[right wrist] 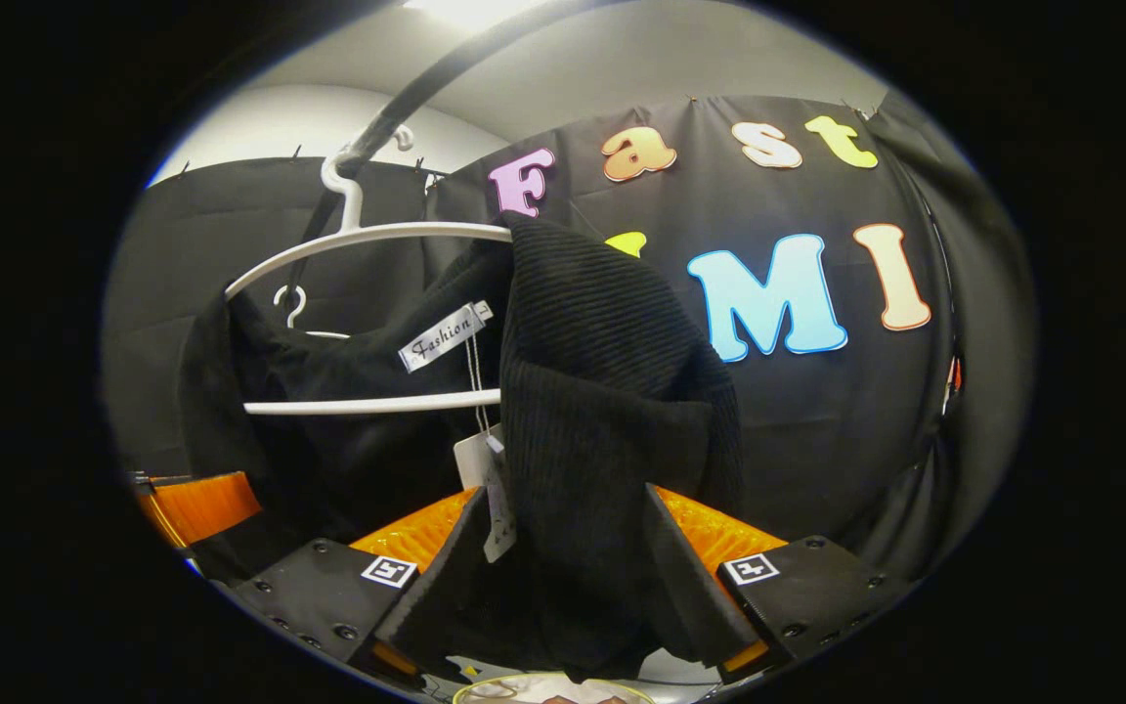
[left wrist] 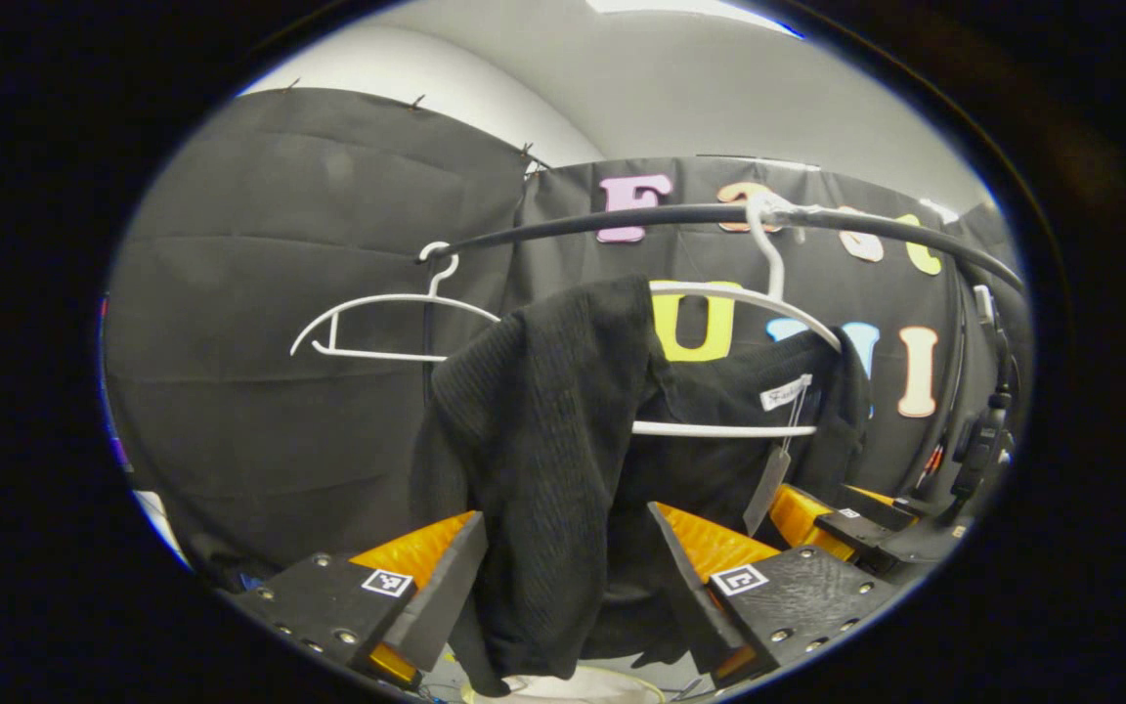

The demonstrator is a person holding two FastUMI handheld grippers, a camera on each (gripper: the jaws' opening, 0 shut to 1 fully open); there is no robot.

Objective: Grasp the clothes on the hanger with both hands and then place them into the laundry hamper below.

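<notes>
Black knit top (left wrist: pixel 543 430) hangs off the white hanger (left wrist: pixel 739 293); your left gripper (left wrist: pixel 563 577) and right gripper (right wrist: pixel 563 577) both have jaws apart around its folds.

Black ribbed knit garment (left wrist: pixel 543 460) draped on white hanger (left wrist: pixel 749 298)

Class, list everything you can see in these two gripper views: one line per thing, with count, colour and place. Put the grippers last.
Garment: one, black ribbed knit, draped on the near hanger, hanging between each gripper's fingers.
Hangers: two, white; one carries the garment, one hangs bare farther along the rail.
Rail: one, dark, running overhead.
Tags: pale, dangling from the garment's neck.
Hamper rim: one, pale, below the garment.
Left gripper: fingers either side of the garment.
Right gripper: fingers either side of the garment.
</notes>
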